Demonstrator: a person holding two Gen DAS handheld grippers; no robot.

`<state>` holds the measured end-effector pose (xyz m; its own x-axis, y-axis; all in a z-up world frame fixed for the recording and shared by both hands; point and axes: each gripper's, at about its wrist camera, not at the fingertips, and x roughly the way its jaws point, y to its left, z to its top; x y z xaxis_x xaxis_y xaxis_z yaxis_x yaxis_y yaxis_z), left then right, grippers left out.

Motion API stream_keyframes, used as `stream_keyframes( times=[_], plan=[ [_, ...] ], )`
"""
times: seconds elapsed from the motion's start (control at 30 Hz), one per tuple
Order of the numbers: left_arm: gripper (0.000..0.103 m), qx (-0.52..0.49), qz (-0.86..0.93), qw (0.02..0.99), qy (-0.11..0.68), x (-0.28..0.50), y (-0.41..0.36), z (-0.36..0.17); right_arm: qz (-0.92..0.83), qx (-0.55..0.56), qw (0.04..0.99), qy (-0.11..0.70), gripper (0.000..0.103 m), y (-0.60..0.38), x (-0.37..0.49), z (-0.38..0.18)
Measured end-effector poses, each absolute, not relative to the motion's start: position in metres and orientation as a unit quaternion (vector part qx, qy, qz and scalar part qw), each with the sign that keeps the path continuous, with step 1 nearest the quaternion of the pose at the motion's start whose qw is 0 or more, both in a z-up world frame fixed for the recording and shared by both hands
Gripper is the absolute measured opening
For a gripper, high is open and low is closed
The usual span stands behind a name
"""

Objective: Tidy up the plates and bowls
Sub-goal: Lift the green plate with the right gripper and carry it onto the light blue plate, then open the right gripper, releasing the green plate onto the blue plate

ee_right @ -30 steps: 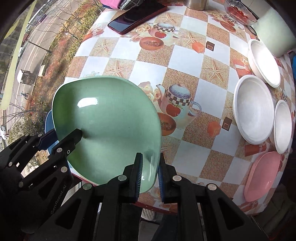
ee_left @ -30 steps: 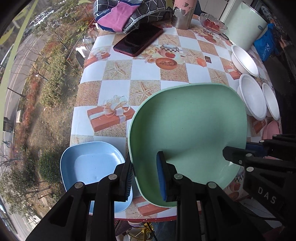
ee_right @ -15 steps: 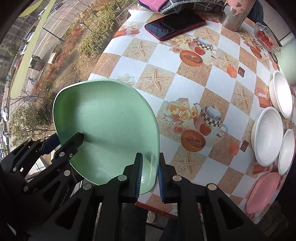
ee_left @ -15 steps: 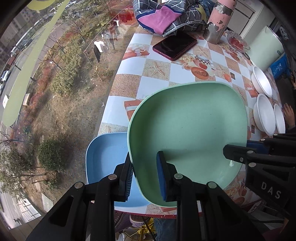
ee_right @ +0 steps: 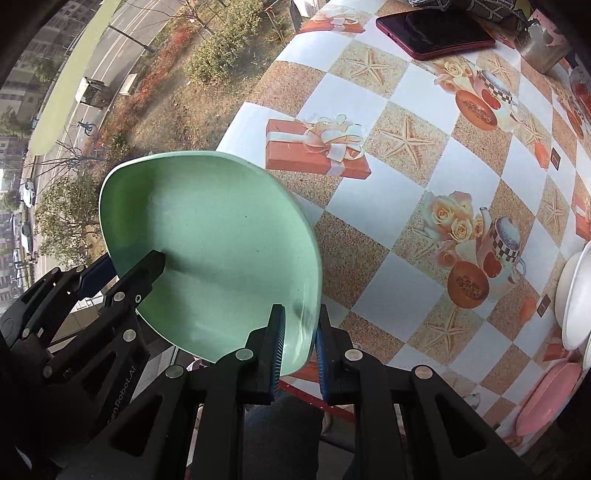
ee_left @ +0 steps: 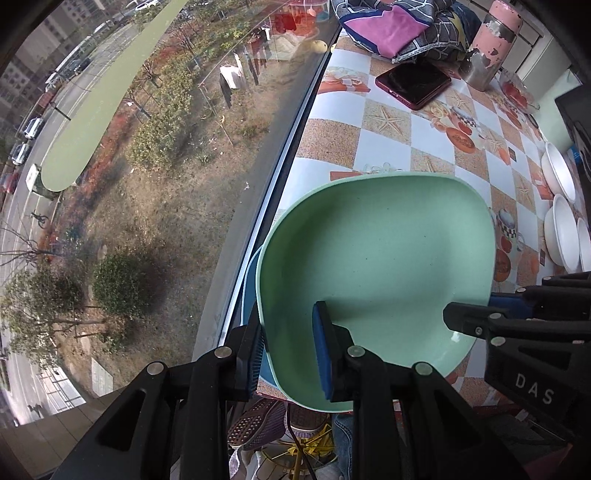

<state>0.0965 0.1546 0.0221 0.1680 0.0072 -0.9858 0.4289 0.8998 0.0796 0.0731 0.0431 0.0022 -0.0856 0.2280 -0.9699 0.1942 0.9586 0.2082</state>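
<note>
Both grippers, left gripper and right gripper, are clamping nearly shut on opposite rims of the green plate, hovering over the blue plate at the table's window-side edge; uneven release risks tipping it overboard.

I count one green plate, one blue plate, one pink plate, three white bowls, one phone, two claws

A dark red phone lies on the checked tablecloth with starfish pictures, near a chipped pink metal bottle and folded purple cloth.
</note>
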Motion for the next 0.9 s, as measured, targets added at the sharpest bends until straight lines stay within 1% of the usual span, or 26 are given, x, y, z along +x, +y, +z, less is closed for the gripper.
stream_keyframes(
  times=[0.27, 0.3, 0.33, 0.37, 0.4, 0.43, 0.47, 0.5, 0.57, 0.63, 0.8, 0.9],
  plan=[
    [0.027, 0.179, -0.133, 0.737, 0.638, 0.1, 0.169, 0.008, 0.028, 0.167, 0.646, 0.745, 0.018, 0.055, 0.082, -0.022],
    [0.034, 0.176, -0.136, 0.737, 0.638, 0.101, 0.169, 0.007, 0.03, 0.175, 0.646, 0.742, 0.018, 0.053, 0.082, -0.024],
    [0.038, 0.172, -0.139, 0.737, 0.638, 0.101, 0.169, 0.008, 0.033, 0.187, 0.647, 0.739, 0.019, 0.051, 0.082, -0.026],
    [0.05, 0.172, -0.14, 0.74, 0.634, 0.1, 0.168, 0.009, 0.034, 0.193, 0.646, 0.738, 0.019, 0.048, 0.082, -0.027],
    [0.067, 0.173, -0.141, 0.747, 0.626, 0.099, 0.166, 0.012, 0.033, 0.195, 0.647, 0.737, 0.021, 0.045, 0.082, -0.028],
    [0.075, 0.175, -0.144, 0.753, 0.618, 0.097, 0.164, 0.014, 0.03, 0.192, 0.648, 0.736, 0.037, 0.04, 0.08, -0.027],
    [0.08, 0.176, -0.15, 0.758, 0.609, 0.095, 0.162, 0.018, 0.019, 0.186, 0.651, 0.735, 0.057, 0.034, 0.078, -0.026],
    [0.08, 0.178, -0.156, 0.76, 0.606, 0.093, 0.161, 0.02, 0.007, 0.18, 0.656, 0.733, 0.065, 0.027, 0.075, -0.025],
    [0.081, 0.179, -0.172, 0.75, 0.613, 0.092, 0.155, 0.021, -0.003, 0.186, 0.665, 0.723, 0.091, 0.013, 0.068, -0.019],
    [0.081, 0.184, -0.183, 0.739, 0.622, 0.089, 0.148, 0.02, -0.012, 0.193, 0.669, 0.717, 0.099, -0.004, 0.058, -0.016],
    [0.081, 0.206, -0.227, 0.712, 0.632, 0.078, 0.113, 0.02, -0.052, 0.183, 0.673, 0.715, 0.099, -0.036, 0.023, -0.006],
    [0.081, 0.245, -0.266, 0.694, 0.622, 0.064, 0.081, 0.021, -0.08, 0.192, 0.668, 0.714, 0.099, -0.062, -0.012, -0.009]
  ],
)
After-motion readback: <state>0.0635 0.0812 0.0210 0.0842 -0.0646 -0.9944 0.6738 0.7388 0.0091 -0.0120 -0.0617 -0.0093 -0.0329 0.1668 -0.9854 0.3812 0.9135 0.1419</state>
